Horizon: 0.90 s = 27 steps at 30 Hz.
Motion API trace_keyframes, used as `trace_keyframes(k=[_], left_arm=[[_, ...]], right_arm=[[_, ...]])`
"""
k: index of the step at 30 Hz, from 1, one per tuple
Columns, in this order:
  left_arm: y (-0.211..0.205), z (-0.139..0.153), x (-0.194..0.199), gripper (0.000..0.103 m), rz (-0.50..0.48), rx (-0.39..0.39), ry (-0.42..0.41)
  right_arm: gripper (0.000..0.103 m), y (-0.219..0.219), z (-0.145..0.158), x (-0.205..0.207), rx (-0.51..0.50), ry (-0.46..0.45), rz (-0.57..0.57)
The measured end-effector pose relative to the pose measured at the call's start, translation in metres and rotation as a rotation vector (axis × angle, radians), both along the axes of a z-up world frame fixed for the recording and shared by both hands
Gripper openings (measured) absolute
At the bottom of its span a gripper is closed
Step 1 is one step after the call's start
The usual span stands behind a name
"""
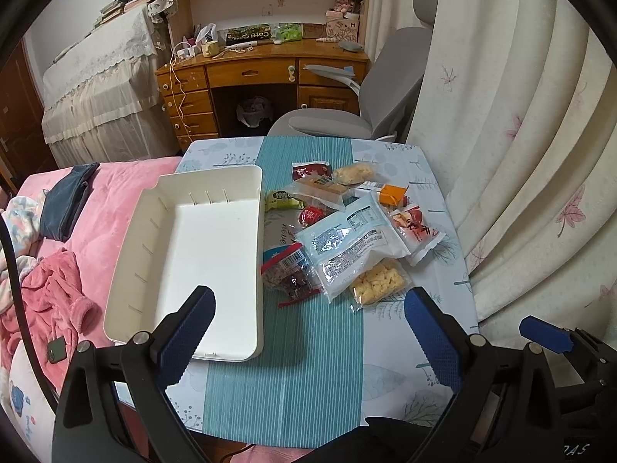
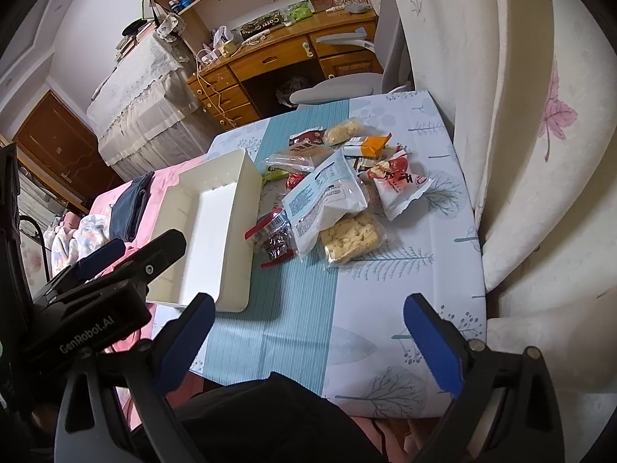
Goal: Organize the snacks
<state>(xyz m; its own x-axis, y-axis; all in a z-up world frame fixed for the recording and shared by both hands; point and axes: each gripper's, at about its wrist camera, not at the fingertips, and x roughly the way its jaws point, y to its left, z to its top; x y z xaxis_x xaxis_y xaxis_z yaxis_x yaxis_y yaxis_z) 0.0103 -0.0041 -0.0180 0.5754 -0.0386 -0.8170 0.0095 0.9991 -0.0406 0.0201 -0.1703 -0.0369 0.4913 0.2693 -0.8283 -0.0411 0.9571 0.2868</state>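
Both tongs hang wide apart and hold nothing, low over the near edge of the worktop point(image 1: 389, 347). The left tongs point(image 1: 308, 332) have the white tray point(image 1: 216, 231) ahead of their left finger, its near corner just beyond that pad; the tray holds nothing. Ahead of them and toward their right finger lies the heap of snack packets point(image 1: 347, 231), touching and overlapping, just beside the tray. The right tongs point(image 2: 308, 332) point at the same heap, with a yellow puffed-snack bag point(image 2: 353, 237) the nearest packet ahead.
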Motion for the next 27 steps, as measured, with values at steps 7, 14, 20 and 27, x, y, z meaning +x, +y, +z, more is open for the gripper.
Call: trace_keyframes(k=[7, 14, 20, 27], left_arm=[[0.003, -0.004, 0.001, 0.098, 0.000, -0.010, 0.017], [0.005, -0.004, 0.000, 0.098, -0.013, -0.008, 0.029], [0.001, -0.006, -0.001, 0.098, -0.021, 0.003, 0.041], [-0.006, -0.005, -0.005, 0.098, -0.028, 0.032, 0.040]], right_arm=[[0.094, 0.002, -0.007, -0.001, 0.009, 0.023, 0.000], [0.077, 0.000, -0.014, 0.001, 0.017, 0.054, -0.002], [0.064, -0.002, -0.016, 0.000, 0.022, 0.071, 0.000], [0.055, -0.008, -0.015, -0.002, 0.013, 0.062, -0.014]])
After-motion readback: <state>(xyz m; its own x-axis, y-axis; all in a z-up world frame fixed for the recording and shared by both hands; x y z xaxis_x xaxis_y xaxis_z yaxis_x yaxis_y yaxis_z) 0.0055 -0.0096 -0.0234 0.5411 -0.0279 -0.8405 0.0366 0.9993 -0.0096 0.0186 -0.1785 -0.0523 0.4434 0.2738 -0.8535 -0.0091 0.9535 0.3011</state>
